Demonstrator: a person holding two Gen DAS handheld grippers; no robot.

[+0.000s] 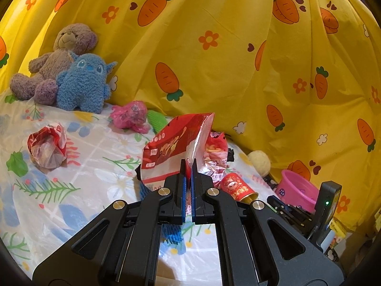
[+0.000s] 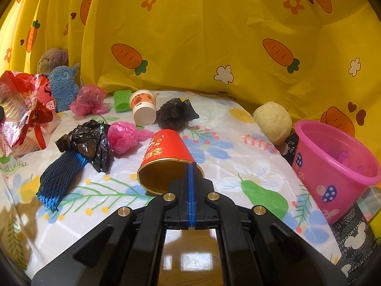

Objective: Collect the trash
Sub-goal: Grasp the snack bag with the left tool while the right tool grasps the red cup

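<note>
Left tongs point(image 1: 188, 164) are clamped tight on the edge of a red snack bag point(image 1: 171, 150), which stands up off the surface point(image 1: 95, 166) with its silvery inside showing. Over on the right, the right tongs point(image 2: 191, 166) are squeezed together on the rim of a red paper cup point(image 2: 164, 159); the cup lies tipped on its side, gold lining facing the camera. The same cup shows in the left view point(image 1: 234, 186), just right of the bag.

The floral plastic-covered surface is littered: a blue foam fruit net point(image 2: 62, 176) at left, a crumpled black plastic bag point(image 2: 90, 143) touching its upper end, a pink plastic bag ball point(image 2: 123, 138) just beside that. Farther back, a white paper cup point(image 2: 142, 109) on its side, a second black bag point(image 2: 176, 114) touching it, another pink bag point(image 2: 89, 100) and a green foam net point(image 2: 122, 100). A crumpled red wrapper point(image 1: 46, 147) lies well apart at far left.

A pink bucket point(image 2: 333, 166) stands tilted at the right edge, a cream plush ball point(image 2: 272, 121) near it. A teddy bear point(image 1: 52, 62) and a blue plush toy point(image 1: 83, 83) lean against the yellow carrot curtain point(image 1: 214, 59)
</note>
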